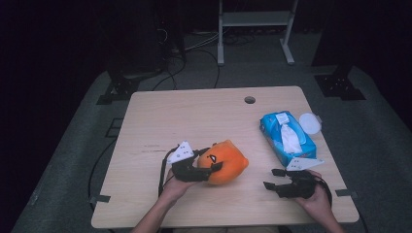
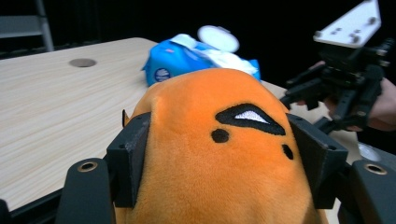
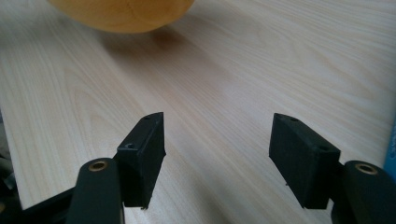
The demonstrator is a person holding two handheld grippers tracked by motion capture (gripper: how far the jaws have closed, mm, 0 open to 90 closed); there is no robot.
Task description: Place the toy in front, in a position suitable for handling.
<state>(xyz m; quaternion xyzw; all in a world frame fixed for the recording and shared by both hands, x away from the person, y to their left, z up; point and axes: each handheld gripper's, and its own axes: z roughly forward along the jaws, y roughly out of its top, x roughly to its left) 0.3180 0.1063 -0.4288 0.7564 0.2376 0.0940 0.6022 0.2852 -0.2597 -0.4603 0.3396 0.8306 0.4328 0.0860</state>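
Orange plush toy (image 1: 227, 161), round and squashy, soft fuzzy fabric, stitched black eye with a white fill plus small black dots on the face. It sits on the light wood table (image 1: 194, 121), near my front edge, a bit left of centre, lying on its side with the face turned toward my left gripper (image 1: 210, 164). My left gripper is clamped on it: in the left gripper view both black pads press into the plush (image 2: 219, 154) from either side and the fabric bulges between them. My left hand (image 1: 174, 187) comes in from the bottom edge, forearm angled up and right, gripper held about level, low over the table, grey plate on top.

My right gripper (image 1: 273, 178) is well apart from the toy, to its right, jaws wide apart with nothing in them; the right gripper view looks down on bare wood between the pads, toy's underside at the top edge (image 3: 122, 14). Right hand (image 1: 316, 194) low near the front right corner, gripper pointing left toward the toy.

Blue wipes pack (image 1: 287, 137) lies behind the right gripper, near the right edge, white lid (image 1: 309, 122) flipped open beside it
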